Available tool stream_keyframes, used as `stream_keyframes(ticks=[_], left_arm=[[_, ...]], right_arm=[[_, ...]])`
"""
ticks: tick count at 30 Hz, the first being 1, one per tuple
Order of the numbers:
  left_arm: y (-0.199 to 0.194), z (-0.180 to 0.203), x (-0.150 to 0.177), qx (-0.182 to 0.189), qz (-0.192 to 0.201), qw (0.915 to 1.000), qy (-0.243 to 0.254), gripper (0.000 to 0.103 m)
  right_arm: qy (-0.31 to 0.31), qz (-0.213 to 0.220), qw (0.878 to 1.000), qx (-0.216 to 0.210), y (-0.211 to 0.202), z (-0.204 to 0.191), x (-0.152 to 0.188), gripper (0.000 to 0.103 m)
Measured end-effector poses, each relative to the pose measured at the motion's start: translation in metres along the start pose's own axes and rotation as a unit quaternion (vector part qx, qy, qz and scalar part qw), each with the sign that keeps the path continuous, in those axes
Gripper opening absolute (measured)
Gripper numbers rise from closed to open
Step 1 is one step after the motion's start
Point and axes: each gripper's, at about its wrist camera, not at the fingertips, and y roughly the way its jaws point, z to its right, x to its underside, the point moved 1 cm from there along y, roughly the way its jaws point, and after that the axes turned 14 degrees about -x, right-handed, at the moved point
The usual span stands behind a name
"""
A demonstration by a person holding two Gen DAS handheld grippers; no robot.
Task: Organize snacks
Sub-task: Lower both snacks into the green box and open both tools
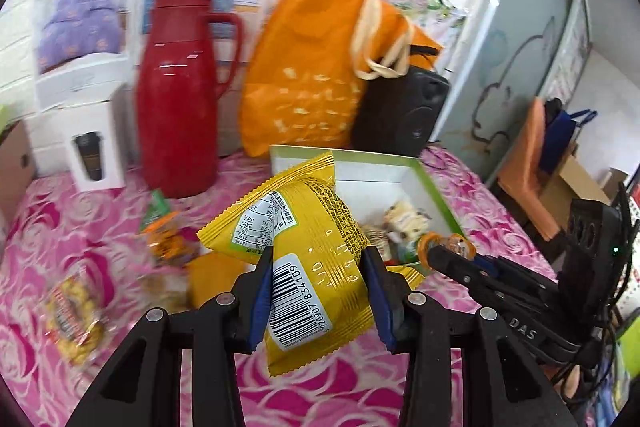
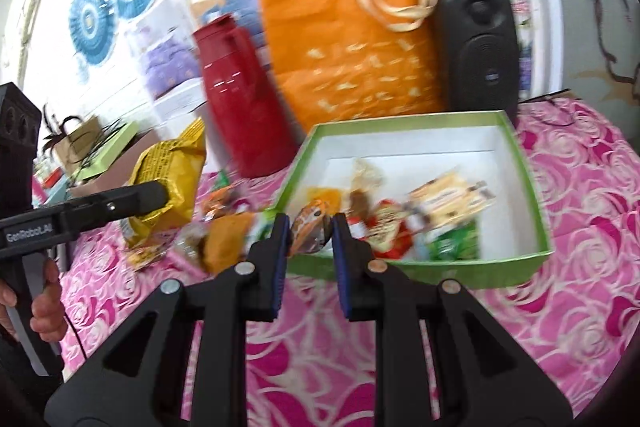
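My left gripper (image 1: 318, 259) is shut on a yellow snack packet (image 1: 312, 219), held above the pink cloth in front of the green-rimmed box (image 1: 438, 193). In the right wrist view the same packet (image 2: 172, 171) hangs from the left gripper (image 2: 160, 195) at the left. My right gripper (image 2: 308, 223) is shut on a small orange-brown wrapped snack (image 2: 308, 239) just before the box's near wall (image 2: 440, 271). Several wrapped snacks (image 2: 440, 207) lie inside the box. Loose snacks (image 1: 168, 239) lie on the cloth to the left.
A red thermos jug (image 1: 180, 95), an orange bag (image 1: 312, 67) and a black speaker (image 1: 400, 111) stand behind the box. A white carton (image 1: 92, 143) is at the far left. A hand (image 2: 44, 311) grips the left tool's handle. The table's right edge drops off past the box.
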Motion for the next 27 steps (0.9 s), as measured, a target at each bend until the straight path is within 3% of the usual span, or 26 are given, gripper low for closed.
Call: stream_keyframes(ticks=[8,19,20,21,22,23,24,26,27], left_arm=[[0.061,0.067,-0.027,0.016,-0.014,0.9982,0.057,0.043],[0.13,0.096,-0.034,-0.001,-0.053,0.9958,0.074,0.045],[0.132,0.097,-0.035,-0.005,-0.049,0.9959,0.076,0.046],[0.131,0.096,-0.033,-0.014,-0.039,0.996,0.079,0.055],[0.131,0.096,-0.034,-0.025,-0.032,0.9962,0.078,0.077],[0.129,0.093,-0.034,-0.044,-0.02,0.9963,0.071,0.087],[0.125,0.09,-0.034,-0.06,-0.004,0.9964,0.061,0.096],[0.12,0.084,-0.036,-0.057,0.011,0.9972,0.046,0.098],[0.119,0.081,-0.036,-0.054,0.008,0.9976,0.042,0.1]], right_arm=[[0.035,0.01,0.998,0.052,-0.006,0.07,-0.017,0.023],[0.037,-0.013,0.997,0.064,0.029,0.128,-0.028,0.025],[0.033,-0.015,0.997,0.065,0.031,0.129,-0.027,0.035],[0.029,-0.015,0.997,0.068,0.032,0.129,-0.026,0.058],[0.023,-0.011,0.997,0.074,0.031,0.128,-0.024,0.067],[0.014,-0.004,0.997,0.08,0.03,0.127,-0.023,0.08],[0.005,0.002,0.996,0.084,0.029,0.125,-0.021,0.084],[-0.001,0.005,0.996,0.086,0.027,0.124,-0.019,0.089],[0.003,0.002,0.996,0.088,0.028,0.124,-0.017,0.098]])
